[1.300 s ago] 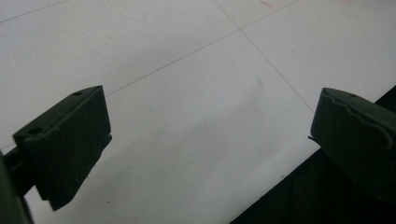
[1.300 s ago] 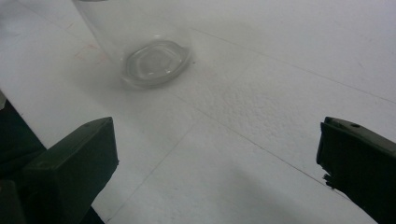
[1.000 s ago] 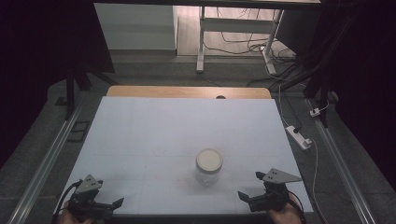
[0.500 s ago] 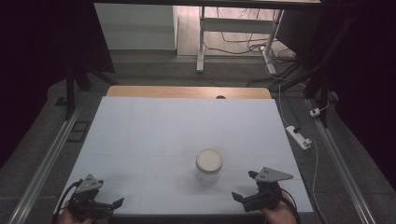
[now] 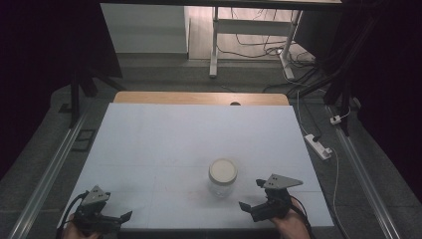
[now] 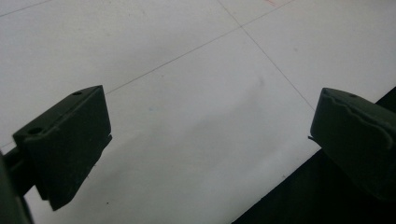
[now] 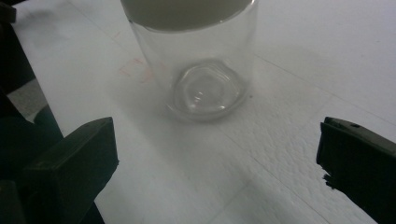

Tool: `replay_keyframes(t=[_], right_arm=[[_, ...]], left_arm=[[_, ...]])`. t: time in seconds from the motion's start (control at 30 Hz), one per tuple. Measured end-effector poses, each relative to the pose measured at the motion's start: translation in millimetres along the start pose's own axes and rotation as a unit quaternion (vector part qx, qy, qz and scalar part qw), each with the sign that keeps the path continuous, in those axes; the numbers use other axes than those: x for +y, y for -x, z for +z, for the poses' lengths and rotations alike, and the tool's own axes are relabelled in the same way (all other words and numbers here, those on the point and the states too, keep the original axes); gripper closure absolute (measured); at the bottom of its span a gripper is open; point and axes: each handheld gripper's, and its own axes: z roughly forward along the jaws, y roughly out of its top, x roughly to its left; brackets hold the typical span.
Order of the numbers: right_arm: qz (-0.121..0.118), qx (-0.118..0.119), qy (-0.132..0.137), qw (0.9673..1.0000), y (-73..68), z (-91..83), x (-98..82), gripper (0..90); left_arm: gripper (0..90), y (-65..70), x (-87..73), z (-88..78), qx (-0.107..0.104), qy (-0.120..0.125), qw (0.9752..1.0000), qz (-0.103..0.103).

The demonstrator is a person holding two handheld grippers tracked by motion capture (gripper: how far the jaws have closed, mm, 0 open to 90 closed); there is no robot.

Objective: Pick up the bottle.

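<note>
A clear glass jar (image 5: 222,178) with a cream lid stands upright on the white table (image 5: 189,134), near the front and a little right of centre. My right gripper (image 5: 252,195) is open just to the jar's right, its jaws pointing at it. In the right gripper view the jar (image 7: 201,60) stands close ahead between the spread black jaws, untouched. My left gripper (image 5: 122,215) is open at the front left corner, far from the jar. In the left gripper view its jaws (image 6: 210,140) frame bare white table by the front edge.
A wooden strip (image 5: 199,98) runs along the table's far edge. A white power strip (image 5: 318,146) with cables lies on the floor to the right. Metal rails (image 5: 47,169) flank the table on both sides. Desk legs and wires stand beyond.
My right gripper has moved left along the front edge toward the jar. The left gripper and the jar have stayed put.
</note>
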Motion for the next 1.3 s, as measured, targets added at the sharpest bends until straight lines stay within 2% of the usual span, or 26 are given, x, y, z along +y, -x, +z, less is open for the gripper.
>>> replay_keyframes(t=[0.07,0.2,0.43,0.77,0.93,1.1,1.3], right_arm=[[0.001,0.001,-0.006,1.0000,-0.2,3.6,2.0,0.0],[-0.009,-0.006,-0.013,0.9999,-1.7,11.7,5.7,0.0],[-0.028,-0.004,-0.018,0.9994,-6.8,25.2,12.9,0.0],[-0.027,0.013,-0.020,0.9993,-8.0,42.5,23.8,0.0],[-0.035,0.021,-0.024,0.9989,-8.3,53.2,28.7,0.0],[-0.044,0.021,-0.031,0.9983,-8.8,63.4,31.2,0.0],[-0.042,0.018,-0.020,0.9988,-7.4,72.2,36.2,0.0]], left_arm=[[0.0,0.1,0.0,0.2,0.000,0.000,1.0000,0.000],[0.0,0.1,0.2,0.5,0.000,-0.002,1.0000,0.001],[0.0,0.2,0.3,0.8,-0.001,-0.003,1.0000,0.001],[0.0,0.4,0.4,1.3,-0.002,-0.006,1.0000,0.002],[0.0,0.4,0.5,1.5,-0.003,-0.007,1.0000,0.002],[0.0,0.2,0.5,1.6,-0.005,-0.007,1.0000,0.003],[0.0,0.1,0.6,1.9,-0.006,-0.009,0.9999,0.003]])
